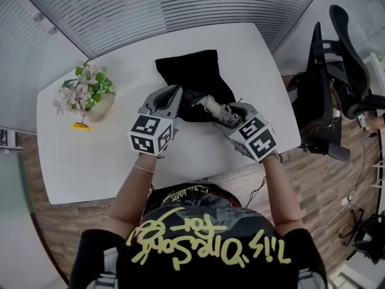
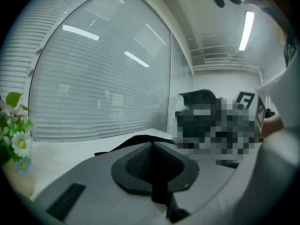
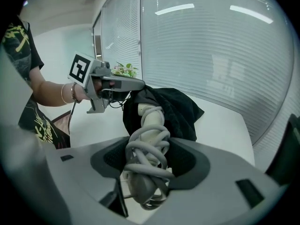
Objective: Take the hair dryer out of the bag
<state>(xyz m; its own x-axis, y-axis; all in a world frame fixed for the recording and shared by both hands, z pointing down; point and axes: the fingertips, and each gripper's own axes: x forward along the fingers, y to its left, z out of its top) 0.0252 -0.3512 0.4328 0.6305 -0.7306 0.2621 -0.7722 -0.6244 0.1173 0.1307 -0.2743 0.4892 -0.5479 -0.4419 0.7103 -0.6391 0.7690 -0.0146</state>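
Note:
A black cloth bag (image 1: 195, 71) lies at the far middle of the white table (image 1: 90, 155). My left gripper (image 1: 179, 93) is shut on the bag's near edge, and a strip of black fabric (image 2: 126, 143) runs out from its closed pads (image 2: 151, 146). A pale hair dryer (image 1: 210, 105) with its grey cord wound round the handle sticks out of the bag's mouth. My right gripper (image 1: 224, 111) is shut on that wrapped handle (image 3: 150, 139). The dryer's far end is still inside the bag (image 3: 180, 109). The right gripper view also shows the left gripper (image 3: 139, 84) pinching the fabric.
A pot of artificial flowers (image 1: 90, 95) stands at the table's left. A black office chair (image 1: 331, 83) sits off the right edge. Window blinds (image 2: 103, 69) run behind the table. Bare tabletop lies in front of the bag, toward the person.

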